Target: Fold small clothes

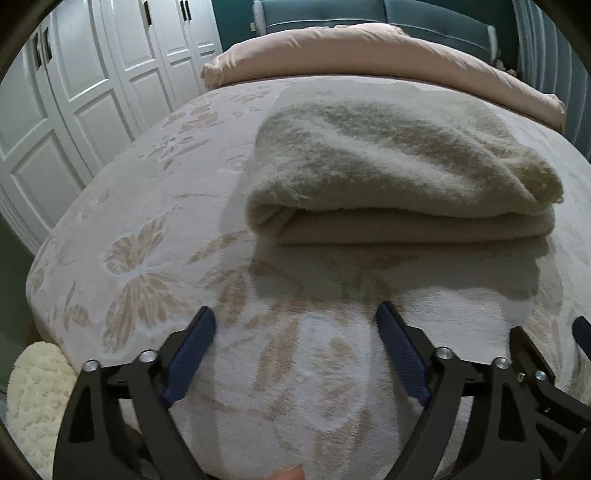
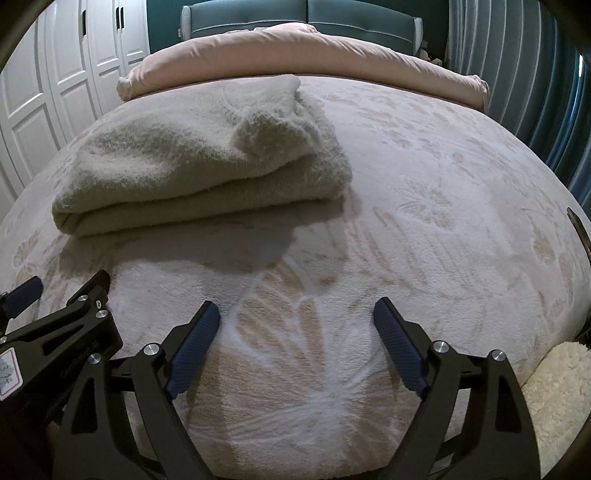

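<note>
a bed (image 1: 155, 206) is filling both views, and its plush pale bedspread (image 2: 424, 229) is showing raised beige butterfly and flower shapes. a long pink bolster-like pillow (image 1: 369, 51) is lying along the far edge of the bed, against a teal padded headboard (image 2: 306, 14). white panelled wardrobe doors (image 1: 74, 92) with dark handles are standing along the left side of the room, and blue-grey curtains (image 2: 517, 74) are hanging on the right.

the folded fleece garment (image 1: 399, 177) is resting on the bedspread toward the middle of the bed, well short of the pillow. it is fuzzy, cream to grey-green, stacked in soft layers with a rounded fold facing the cameras; in the right wrist view a lighter, curlier flap is lying on top of it (image 2: 207, 158).

the left gripper (image 1: 295, 332) is hovering over the near edge of the bed, its jaws spread wide around nothing, apart from the garment. the right gripper (image 2: 297, 325) is hovering likewise, jaws wide and empty. both have black frames and ribbed blue pads (image 2: 399, 343). a white sticker on the left gripper's body is too blurred to read. a cream woolly object (image 2: 561, 398) is sitting at the bed's near edge.
</note>
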